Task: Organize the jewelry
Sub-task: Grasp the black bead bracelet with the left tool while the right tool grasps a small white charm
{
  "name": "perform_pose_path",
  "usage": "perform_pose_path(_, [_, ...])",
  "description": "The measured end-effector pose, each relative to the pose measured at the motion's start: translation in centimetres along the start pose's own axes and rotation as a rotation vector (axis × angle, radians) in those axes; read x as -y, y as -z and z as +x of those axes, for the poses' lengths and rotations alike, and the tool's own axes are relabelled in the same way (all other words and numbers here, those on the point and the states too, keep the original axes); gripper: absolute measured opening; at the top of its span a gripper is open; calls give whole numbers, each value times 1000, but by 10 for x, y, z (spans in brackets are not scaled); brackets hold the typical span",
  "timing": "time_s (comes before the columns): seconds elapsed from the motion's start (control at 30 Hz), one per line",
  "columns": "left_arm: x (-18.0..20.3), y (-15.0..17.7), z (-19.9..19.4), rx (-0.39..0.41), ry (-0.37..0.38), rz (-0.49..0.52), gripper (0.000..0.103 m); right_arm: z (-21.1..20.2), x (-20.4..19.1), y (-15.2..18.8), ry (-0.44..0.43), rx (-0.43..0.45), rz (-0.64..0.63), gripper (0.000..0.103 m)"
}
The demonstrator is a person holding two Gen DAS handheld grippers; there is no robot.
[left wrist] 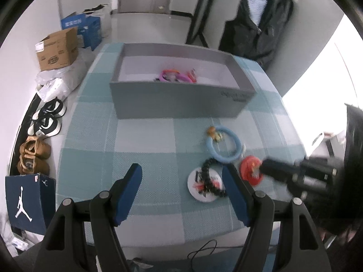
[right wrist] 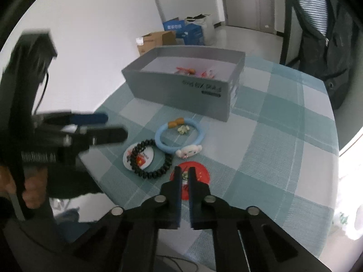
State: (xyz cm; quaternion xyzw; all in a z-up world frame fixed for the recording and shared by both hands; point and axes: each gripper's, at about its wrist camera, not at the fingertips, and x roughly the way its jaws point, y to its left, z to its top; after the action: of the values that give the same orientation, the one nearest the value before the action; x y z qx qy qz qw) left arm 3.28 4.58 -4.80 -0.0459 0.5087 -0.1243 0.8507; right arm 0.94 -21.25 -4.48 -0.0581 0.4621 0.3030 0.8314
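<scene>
A: Your grey box [right wrist: 181, 86] sits at the upper centre of the counter [right wrist: 283, 136], open-topped so pieces drop straight in; some already lie inside.

B: And the loose ones?

A: Lower centre: blue ring [right wrist: 179, 138], black bead bracelet [right wrist: 152, 161], white badge [right wrist: 138, 156], kept within reach. Your right hand-held gripper [right wrist: 185, 172] is clenched on the red badge [right wrist: 190, 176], probably to carry it over. Your left hand-held gripper [left wrist: 181, 176] waits released, holding nothing.
</scene>
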Motion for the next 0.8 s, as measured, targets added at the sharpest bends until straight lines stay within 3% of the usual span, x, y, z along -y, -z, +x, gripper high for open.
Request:
perform_pose_path(0.3, [21,10,7,-54,19,118,69,0,8,-5,-20,3,46,3])
perform_pose_path(0.43, [24,8,8,-55,22,128,69,-2,12,-6,-39,21,62,8])
perform_pose_path(0.5, [24,7,9,-61,22,135,69,0,11,-6,-44,21,64,17])
perform_pose_path(0.57, [24,8,10,-71,20,142,69,3,9,-6,-37,19,49,32])
perform_pose_path(0.8, [24,10,12,-78,11,143,69,21,15,-15,16,-11,68,32])
